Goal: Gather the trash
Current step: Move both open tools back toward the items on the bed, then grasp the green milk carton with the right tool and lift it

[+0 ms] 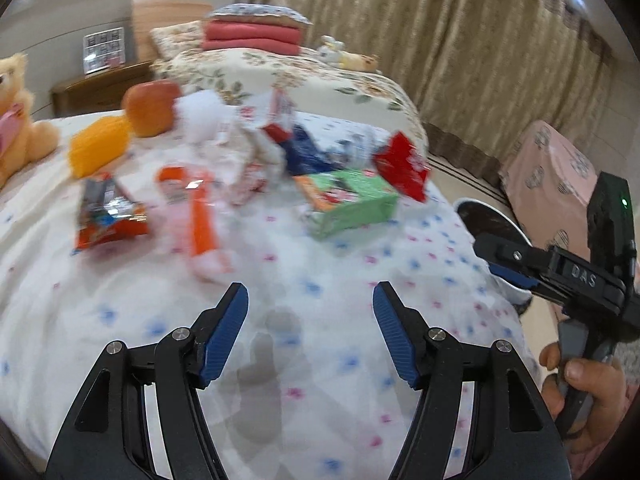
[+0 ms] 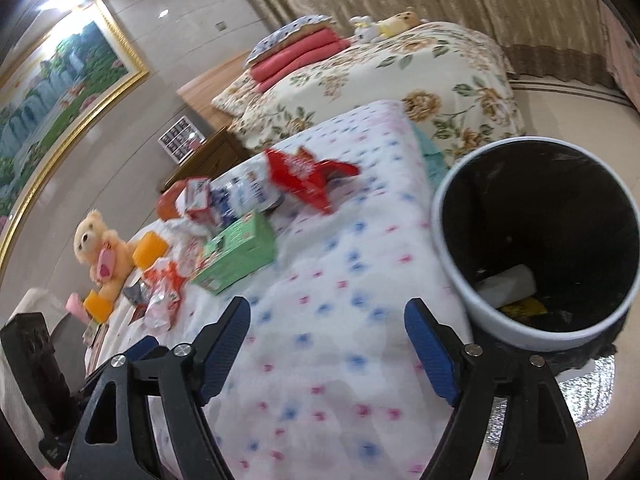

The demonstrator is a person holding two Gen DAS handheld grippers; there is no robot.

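Note:
Trash lies scattered on a bed with a white dotted sheet [image 1: 280,280]: a green box [image 1: 348,200] [image 2: 236,252], a red wrapper [image 1: 402,166] [image 2: 308,178], a blue and white bag [image 1: 308,152] [image 2: 244,196], an orange strip wrapper [image 1: 196,208] and a foil snack packet [image 1: 106,216]. A white trash bin [image 2: 460,280] with a black liner stands beside the bed, holding a white piece [image 2: 506,284]. My left gripper [image 1: 310,296] is open and empty above the sheet. My right gripper [image 2: 326,316] is open and empty, between bed and bin; it also shows in the left wrist view [image 1: 496,260].
A teddy bear [image 2: 100,248], orange blocks [image 1: 98,150] and an orange fruit [image 1: 150,108] sit at the bed's far side. A second bed with a floral cover [image 2: 400,76] stands behind, with folded red blankets [image 1: 252,36]. A pink-covered object [image 1: 548,176] stands by the curtains.

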